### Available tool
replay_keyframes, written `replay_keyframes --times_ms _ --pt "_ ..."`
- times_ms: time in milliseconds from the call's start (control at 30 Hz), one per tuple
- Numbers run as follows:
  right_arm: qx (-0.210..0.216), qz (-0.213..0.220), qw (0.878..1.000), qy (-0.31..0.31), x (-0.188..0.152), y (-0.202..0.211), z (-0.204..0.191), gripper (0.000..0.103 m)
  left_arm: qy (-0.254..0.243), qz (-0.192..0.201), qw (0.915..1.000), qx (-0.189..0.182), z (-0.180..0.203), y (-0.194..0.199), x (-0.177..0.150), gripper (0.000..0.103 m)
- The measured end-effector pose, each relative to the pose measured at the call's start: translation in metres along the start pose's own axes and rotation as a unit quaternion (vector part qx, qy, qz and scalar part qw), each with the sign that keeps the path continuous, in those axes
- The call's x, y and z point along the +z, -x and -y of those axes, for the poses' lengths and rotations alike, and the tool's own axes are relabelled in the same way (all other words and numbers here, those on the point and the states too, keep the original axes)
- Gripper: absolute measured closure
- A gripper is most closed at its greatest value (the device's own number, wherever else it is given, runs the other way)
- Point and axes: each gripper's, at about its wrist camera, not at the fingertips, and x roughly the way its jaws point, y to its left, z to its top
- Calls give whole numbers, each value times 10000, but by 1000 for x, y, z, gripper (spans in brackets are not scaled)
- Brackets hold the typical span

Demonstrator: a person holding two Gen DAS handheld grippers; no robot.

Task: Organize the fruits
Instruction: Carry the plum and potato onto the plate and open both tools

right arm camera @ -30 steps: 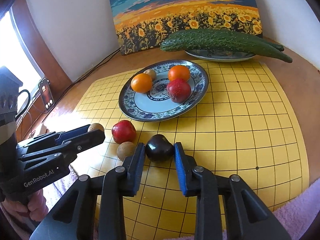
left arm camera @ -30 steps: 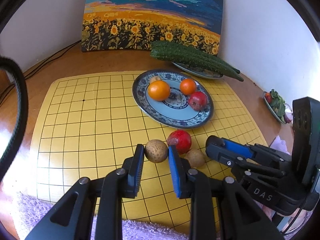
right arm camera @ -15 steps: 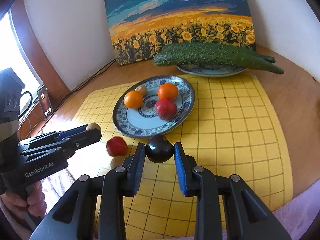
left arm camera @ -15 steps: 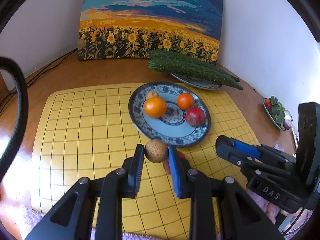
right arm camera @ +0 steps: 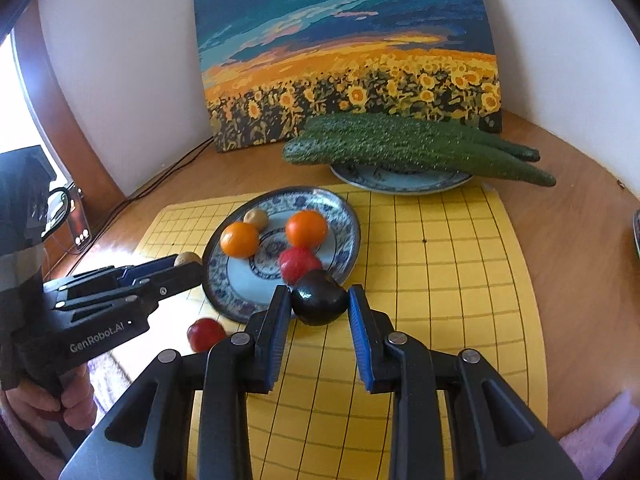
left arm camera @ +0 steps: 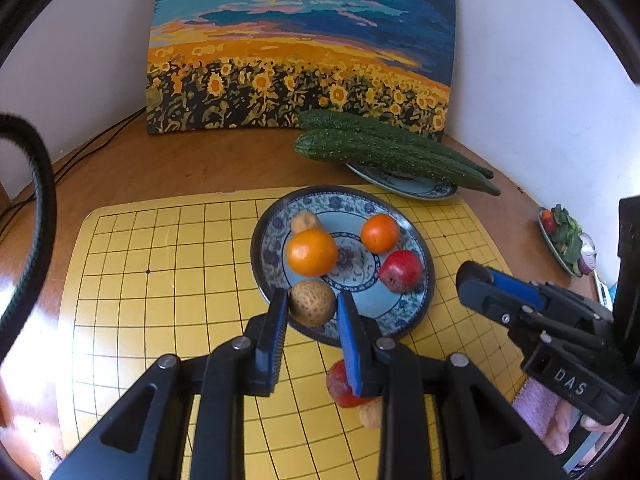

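**Fruits carried to the plate**

Fruits go on the blue patterned porcelain plate [left arm camera: 424, 280], so I hold the left gripper [left arm camera: 312, 308] clamped on a round tan fruit [left arm camera: 312, 303] over its near rim, and the right gripper [right arm camera: 319, 304] gripping a dark purple plum [right arm camera: 319, 303] beside the right edge.

You are looking at a yellow mat [left arm camera: 160, 280] that is showing a black grid of thin lines, lying on a brown wooden counter [left arm camera: 200, 164]. The plate [left arm camera: 424, 304] is wearing a blue-and-white floral border around a pale blue centre. On it two oranges [left arm camera: 312, 252] are glowing bright orange beside a deep red fruit [left arm camera: 401, 271]. The tan fruit [left arm camera: 312, 303] is showing a speckled brown skin between the blue ribbed pads [left arm camera: 352, 344] of your black left hand-held gripper [left arm camera: 313, 307]. Your right hand-held gripper [right arm camera: 319, 300], black with blue pads too, is framing a glossy near-black fruit [right arm camera: 319, 298]. The cucumbers [right arm camera: 400, 152] are showing dark, bumpy green, and the painting [right arm camera: 352, 52] is showing yellow sunflowers under a blue-and-orange sky.
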Motion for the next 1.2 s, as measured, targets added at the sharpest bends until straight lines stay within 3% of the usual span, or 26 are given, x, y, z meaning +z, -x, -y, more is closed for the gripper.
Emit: replay_keyframes --times_ms 567,1200 --pt "-78 46 9999 137 28 -25 6 73 -42 -72 9999 97 7 -21 6 77" --pt "-151 -164 9996 172 32 -52 7 73 -6 -186 9998 67 3 -33 5 77"
